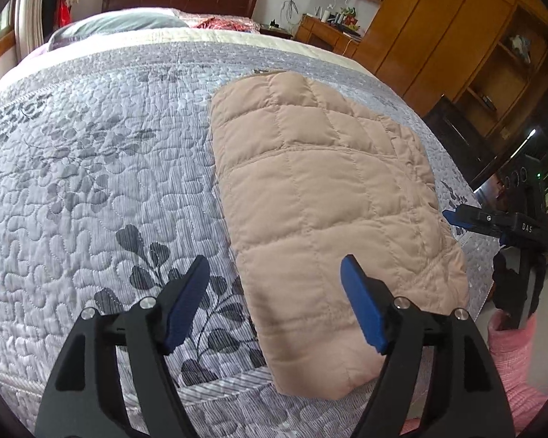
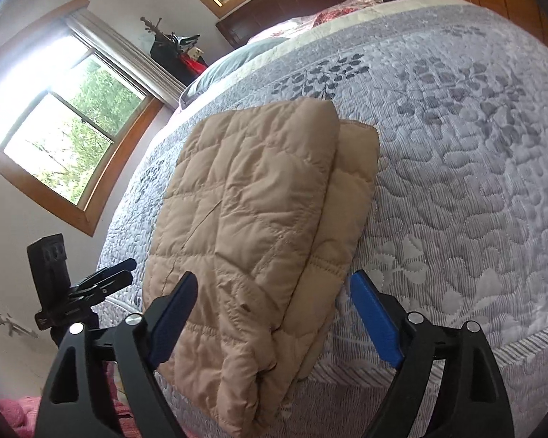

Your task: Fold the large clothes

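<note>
Jacket (image 1: 321,197): laid folded near the bed's (image 1: 91,182) front edge
Left gripper (image 1: 274,303): fingers held apart, empty
Right gripper (image 2: 274,321): fingers held apart, empty

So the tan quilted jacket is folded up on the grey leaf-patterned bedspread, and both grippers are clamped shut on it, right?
Not quite. The tan quilted jacket does lie folded on the grey leaf-patterned bedspread, but neither gripper is clamped on it. The left wrist view shows the left gripper open, and the right wrist view shows the right gripper open, holding nothing.
</note>
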### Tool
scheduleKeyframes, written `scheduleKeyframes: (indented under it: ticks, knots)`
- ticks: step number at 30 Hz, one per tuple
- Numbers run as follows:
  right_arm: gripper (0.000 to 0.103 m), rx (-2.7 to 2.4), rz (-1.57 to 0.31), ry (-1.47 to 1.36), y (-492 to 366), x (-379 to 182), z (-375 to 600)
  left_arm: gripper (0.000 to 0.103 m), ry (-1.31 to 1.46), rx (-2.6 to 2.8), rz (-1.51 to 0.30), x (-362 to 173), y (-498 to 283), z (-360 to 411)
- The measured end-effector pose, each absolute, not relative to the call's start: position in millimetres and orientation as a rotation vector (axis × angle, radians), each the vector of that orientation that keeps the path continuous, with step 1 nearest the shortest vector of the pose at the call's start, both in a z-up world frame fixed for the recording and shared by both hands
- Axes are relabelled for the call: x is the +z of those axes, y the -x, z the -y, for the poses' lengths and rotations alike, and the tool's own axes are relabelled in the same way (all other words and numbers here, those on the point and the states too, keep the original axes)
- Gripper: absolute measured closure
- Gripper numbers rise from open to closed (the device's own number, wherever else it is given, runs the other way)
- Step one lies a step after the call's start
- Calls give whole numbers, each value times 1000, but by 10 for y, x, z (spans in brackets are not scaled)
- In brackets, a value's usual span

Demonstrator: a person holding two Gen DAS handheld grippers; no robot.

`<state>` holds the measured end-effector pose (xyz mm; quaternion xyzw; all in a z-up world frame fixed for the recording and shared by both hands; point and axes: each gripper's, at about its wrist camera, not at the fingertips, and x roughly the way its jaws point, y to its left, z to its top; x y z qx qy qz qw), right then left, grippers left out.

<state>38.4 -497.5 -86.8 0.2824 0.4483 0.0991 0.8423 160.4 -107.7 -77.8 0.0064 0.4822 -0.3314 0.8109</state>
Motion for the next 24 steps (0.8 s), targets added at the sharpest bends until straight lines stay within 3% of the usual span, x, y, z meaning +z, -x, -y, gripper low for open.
scheduleKeyframes:
  ticks: [24]
  knots:
    - [10, 421, -1012, -766, -814, -1537, 4997, 15, 112, -928, -1149, -1212, -2095, 1237]
